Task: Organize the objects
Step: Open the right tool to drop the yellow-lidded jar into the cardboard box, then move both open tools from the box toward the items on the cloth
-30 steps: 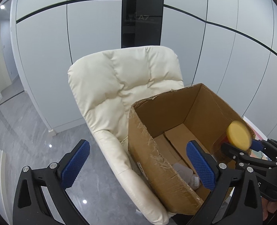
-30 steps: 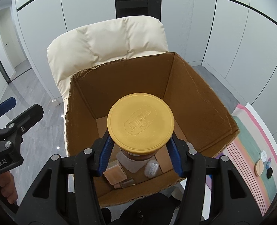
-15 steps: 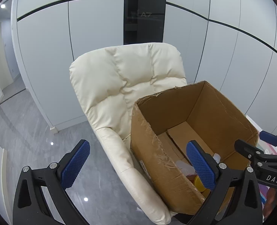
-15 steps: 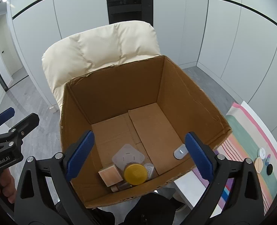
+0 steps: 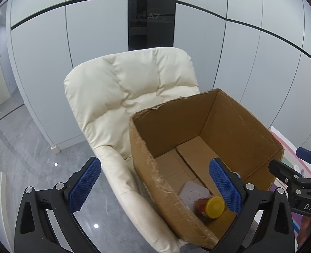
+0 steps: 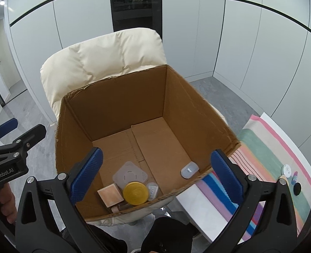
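An open cardboard box (image 6: 176, 97) (image 5: 147, 160) stands on a cream chair (image 6: 104, 57) (image 5: 121, 92). The yellow-lidded jar (image 6: 135, 193) (image 5: 212, 206) lies at the box's near end among a grey square pad (image 6: 130, 176), a tan square (image 6: 111, 194) and a clear packet (image 6: 152, 190). A small grey device (image 6: 189, 169) lies by the right wall. My right gripper (image 6: 155, 176) is open and empty above the box's near edge. My left gripper (image 5: 154, 185) is open and empty over the box's left wall.
A striped mat (image 6: 267, 156) on a white table (image 6: 195, 207) lies right of the box, with a white cap (image 6: 286, 170), a small blue bottle (image 6: 295, 176) and a black disc (image 6: 297, 189) on it. Grey floor (image 5: 28, 147) and white wall panels surround the chair.
The right gripper opened and let the yellow-lidded jar drop; it now lies in the box's near end. Both grippers have drawn back slightly and stay open.
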{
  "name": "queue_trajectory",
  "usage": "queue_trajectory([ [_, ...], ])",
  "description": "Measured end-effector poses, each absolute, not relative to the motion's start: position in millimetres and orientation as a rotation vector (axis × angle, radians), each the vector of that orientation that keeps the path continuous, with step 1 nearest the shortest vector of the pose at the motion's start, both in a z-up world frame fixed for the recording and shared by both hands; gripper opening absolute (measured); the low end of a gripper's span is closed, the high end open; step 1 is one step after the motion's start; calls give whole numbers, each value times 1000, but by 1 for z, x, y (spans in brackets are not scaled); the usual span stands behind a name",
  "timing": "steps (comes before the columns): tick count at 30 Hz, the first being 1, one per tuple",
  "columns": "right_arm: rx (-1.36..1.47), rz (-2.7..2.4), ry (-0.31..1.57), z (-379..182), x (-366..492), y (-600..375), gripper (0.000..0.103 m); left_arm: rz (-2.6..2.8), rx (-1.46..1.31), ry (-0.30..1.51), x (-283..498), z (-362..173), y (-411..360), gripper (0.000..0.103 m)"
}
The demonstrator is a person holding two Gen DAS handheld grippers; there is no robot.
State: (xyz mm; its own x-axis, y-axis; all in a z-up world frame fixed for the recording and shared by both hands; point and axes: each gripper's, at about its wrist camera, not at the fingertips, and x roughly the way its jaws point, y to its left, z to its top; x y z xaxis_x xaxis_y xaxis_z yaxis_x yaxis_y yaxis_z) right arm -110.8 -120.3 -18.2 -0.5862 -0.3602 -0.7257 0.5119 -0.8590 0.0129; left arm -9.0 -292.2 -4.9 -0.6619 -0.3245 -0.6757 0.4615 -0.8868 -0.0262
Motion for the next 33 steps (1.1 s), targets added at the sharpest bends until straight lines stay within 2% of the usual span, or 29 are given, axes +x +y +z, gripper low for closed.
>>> queue_trajectory([
  [33,1096,-2570,204,-15,-127,-9,103,-2663,1023,201,-67,-3,-194,103],
])
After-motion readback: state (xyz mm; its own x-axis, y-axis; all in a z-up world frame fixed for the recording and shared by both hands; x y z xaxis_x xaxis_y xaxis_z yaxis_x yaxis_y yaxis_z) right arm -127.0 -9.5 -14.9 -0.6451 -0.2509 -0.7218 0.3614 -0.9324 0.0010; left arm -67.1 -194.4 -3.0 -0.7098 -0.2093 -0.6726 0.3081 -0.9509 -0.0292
